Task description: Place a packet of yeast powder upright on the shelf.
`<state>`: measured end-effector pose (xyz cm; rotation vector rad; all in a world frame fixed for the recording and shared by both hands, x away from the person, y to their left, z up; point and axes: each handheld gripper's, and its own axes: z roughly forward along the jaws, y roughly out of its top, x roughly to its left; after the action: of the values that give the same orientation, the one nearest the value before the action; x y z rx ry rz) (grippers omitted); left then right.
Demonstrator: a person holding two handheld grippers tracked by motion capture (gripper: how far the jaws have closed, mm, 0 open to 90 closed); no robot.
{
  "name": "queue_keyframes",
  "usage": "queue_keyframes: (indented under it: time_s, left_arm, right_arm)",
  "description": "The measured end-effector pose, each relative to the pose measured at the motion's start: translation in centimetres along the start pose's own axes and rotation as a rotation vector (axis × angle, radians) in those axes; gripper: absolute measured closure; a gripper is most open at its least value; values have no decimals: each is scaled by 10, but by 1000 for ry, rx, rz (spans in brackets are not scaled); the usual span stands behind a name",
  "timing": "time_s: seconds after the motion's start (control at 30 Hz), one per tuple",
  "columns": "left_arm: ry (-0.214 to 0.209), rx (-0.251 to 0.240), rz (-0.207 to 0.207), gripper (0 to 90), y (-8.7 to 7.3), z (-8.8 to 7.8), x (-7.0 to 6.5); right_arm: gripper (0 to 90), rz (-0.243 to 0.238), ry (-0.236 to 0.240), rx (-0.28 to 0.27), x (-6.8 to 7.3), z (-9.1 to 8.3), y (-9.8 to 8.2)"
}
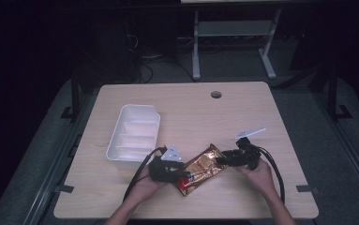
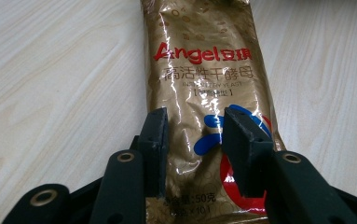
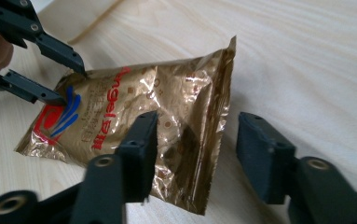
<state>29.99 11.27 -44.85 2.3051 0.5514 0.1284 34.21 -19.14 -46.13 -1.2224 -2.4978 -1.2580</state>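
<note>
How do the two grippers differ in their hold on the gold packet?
The left gripper sits at the packet's red-and-blue logo end, jaws pinching it. The right gripper is at the plain sealed end, jaws wider: one touches the foil, the other stands clear. Both have black jaws.

Packet's ends cut off

You have a pale wood-grain table with rounded corners and a round cable hole near its far edge. On it, left of centre, a white plastic tray with ribbed compartments sits lengthwise. Just to its right, nearer you, a gold foil yeast packet with red lettering lies slantwise on the wood, its far end crumpled.
</note>
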Motion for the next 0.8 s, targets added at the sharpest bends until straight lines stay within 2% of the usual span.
queue_keyframes:
  time_s: [0.1,0.27,0.43,0.63,0.8]
  left_arm:
    - [-4,-2,-2,592,0,0,0]
    - [-2,-2,-5,533,0,0,1]
    - [-4,-11,-23,469,0,-1,4]
    - [-25,-43,-49,438,0,-5,6]
    - [-41,-68,-64,378,1,-7,8]
  right_arm:
    - [615,-3,21,14,0,4,-1]
    - [756,-8,46,-9,0,4,-4]
    - [853,-26,46,-11,2,2,-4]
    - [880,-60,45,-40,7,-3,-1]
    - [882,-121,41,-89,17,-14,3]
